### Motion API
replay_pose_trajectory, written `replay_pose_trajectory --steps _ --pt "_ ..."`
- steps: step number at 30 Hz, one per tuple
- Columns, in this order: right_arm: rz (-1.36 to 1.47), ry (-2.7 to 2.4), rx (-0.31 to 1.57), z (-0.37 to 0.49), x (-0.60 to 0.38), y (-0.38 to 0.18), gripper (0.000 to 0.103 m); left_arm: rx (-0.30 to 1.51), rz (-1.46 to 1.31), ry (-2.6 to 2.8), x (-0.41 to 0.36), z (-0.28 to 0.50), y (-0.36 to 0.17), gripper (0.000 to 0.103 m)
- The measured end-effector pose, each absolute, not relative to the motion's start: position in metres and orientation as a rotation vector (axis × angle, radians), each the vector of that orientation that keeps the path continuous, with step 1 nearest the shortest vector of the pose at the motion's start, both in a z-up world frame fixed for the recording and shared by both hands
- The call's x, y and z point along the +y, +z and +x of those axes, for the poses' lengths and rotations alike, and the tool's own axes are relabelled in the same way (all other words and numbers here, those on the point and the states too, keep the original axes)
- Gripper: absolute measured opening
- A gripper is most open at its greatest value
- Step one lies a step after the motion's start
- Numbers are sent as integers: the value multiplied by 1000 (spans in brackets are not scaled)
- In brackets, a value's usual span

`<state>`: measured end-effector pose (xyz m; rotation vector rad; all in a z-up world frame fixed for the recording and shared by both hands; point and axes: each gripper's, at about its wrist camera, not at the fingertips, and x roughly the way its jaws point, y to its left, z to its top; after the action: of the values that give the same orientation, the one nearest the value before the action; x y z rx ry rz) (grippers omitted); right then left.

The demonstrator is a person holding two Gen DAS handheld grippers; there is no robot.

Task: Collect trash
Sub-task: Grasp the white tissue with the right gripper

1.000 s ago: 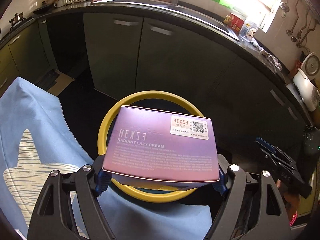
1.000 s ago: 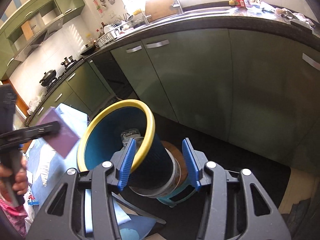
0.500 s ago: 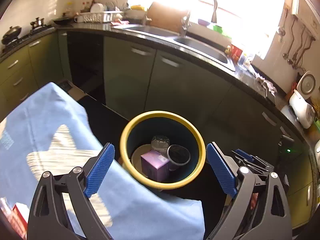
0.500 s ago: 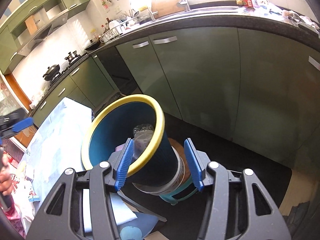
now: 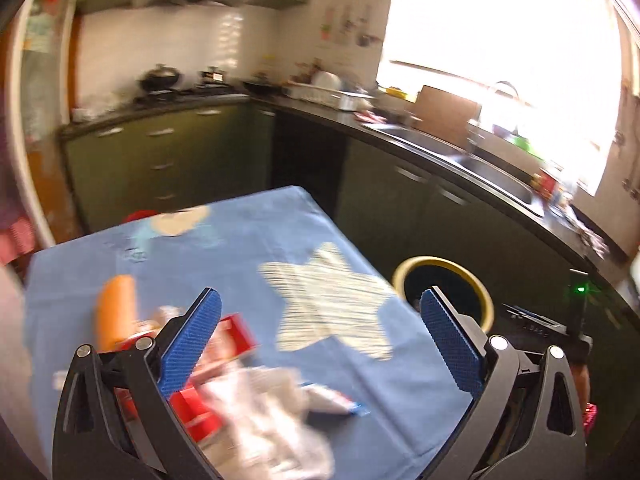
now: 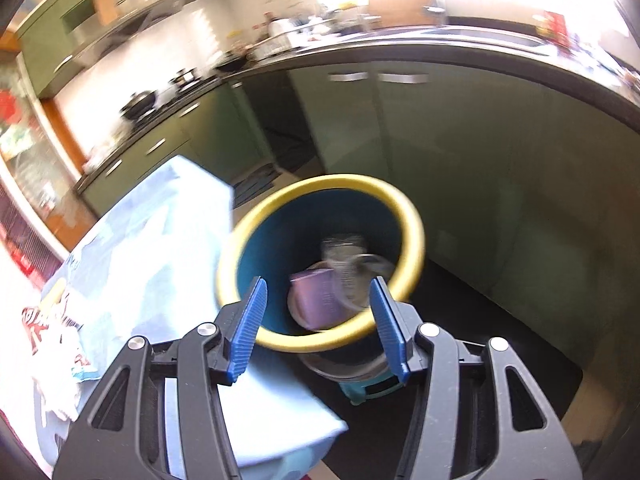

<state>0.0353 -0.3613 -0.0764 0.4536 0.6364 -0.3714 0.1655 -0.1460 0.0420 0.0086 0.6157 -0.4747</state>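
The trash comes in two lots. Some is already in my bin [image 6: 320, 258]: a purple box [image 6: 316, 300] and a clear jar [image 6: 350, 270] lie at its bottom, seen in my right wrist view. The rest sits on the near left part of the bench [image 5: 240, 248], under its blue cloth: a red packet [image 5: 236, 336], a crumpled white wrapper [image 5: 260, 420], a small tube [image 5: 332, 400] and an orange, sausage-shaped thing [image 5: 116, 312]. Blur keeps me from naming them more closely.

My left hand-held gripper [image 5: 320, 344] hangs over that pile; its jaws are opening wide and nothing is between them. My right hand-held gripper [image 6: 318, 320] is partly spread, with a blue pad on either side of the bin. I judge that it is grasping the bin by its body, just off the right edge of the bench, though blur hides the exact contact.

So I reckon the job is partly done: two pieces binned, about four left. The next step looks like a pick from the pile, probably the red packet or the wrapper, which lie nearest my left pads. The wrapper is soft and may slip out of a loose pinch.

Far behind run green cabinets [image 5: 168, 160], a sink [image 5: 496, 172] and a bright window [image 5: 500, 60].
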Motion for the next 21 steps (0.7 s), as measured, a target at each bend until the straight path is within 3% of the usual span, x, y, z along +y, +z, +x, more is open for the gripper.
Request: replay_pose_trajectory --steps 9,14,18,21 --pt "321 -79 668 93 -255 -50 51 611 -69 -173 3 140 20 98" --pt "236 189 705 114 -172 -40 51 632 -117 -110 48 132 -2 98" --pt "206 414 774 120 -112 -45 37 650 -143 -103 66 132 -16 98" --pt "152 472 823 124 -79 -54 37 653 -141 -100 63 131 -20 98"
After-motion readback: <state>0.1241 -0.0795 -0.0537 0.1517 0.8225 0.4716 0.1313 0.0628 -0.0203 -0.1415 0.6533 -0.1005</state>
